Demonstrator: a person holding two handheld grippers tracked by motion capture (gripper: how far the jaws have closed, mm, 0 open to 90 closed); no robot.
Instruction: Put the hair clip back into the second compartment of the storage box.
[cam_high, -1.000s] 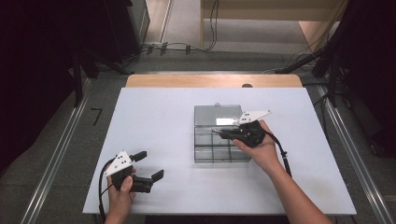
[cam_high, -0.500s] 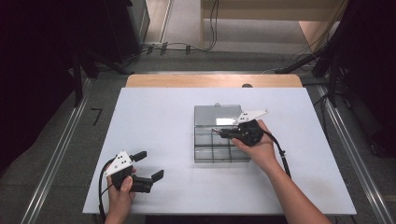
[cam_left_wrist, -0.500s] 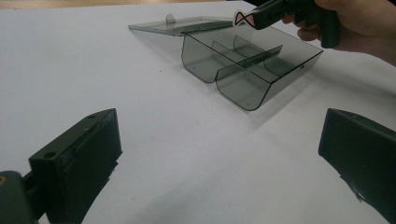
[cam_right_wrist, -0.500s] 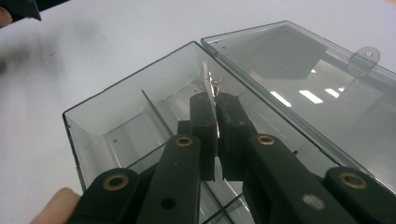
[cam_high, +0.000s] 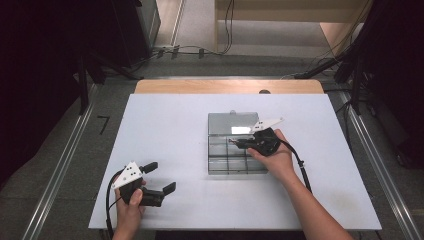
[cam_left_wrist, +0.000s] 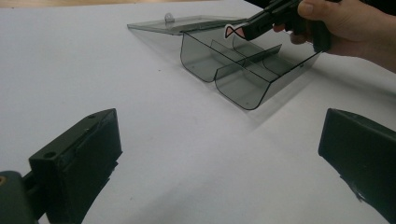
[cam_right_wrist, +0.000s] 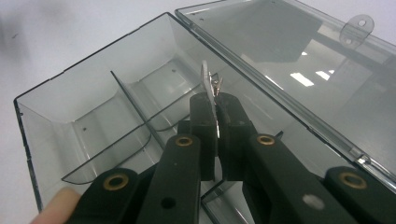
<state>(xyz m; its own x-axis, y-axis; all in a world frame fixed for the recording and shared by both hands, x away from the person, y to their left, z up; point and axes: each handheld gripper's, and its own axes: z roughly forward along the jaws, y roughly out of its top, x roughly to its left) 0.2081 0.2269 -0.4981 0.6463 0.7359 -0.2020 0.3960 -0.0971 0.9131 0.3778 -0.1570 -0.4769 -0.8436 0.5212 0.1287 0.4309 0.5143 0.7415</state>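
White tabletop (cam_high: 165, 130), dark floor around it. Right gripper (cam_right_wrist: 211, 95) jaws clenched on a thin fish-shaped card (cam_left_wrist: 232, 31), held edge-up over the open clear box (cam_high: 235, 150) at table centre, roughly above the 12 o'clock row of compartments. Judgement: poised to drop it into a compartment. Lid (cam_high: 232, 122) lies flat at the box's 12 o'clock, out of the way. Left gripper (cam_high: 161, 177) jaws released, empty, parked at the box's 8 o'clock. Versus a second ago: no visible change, both hands in the same spots.
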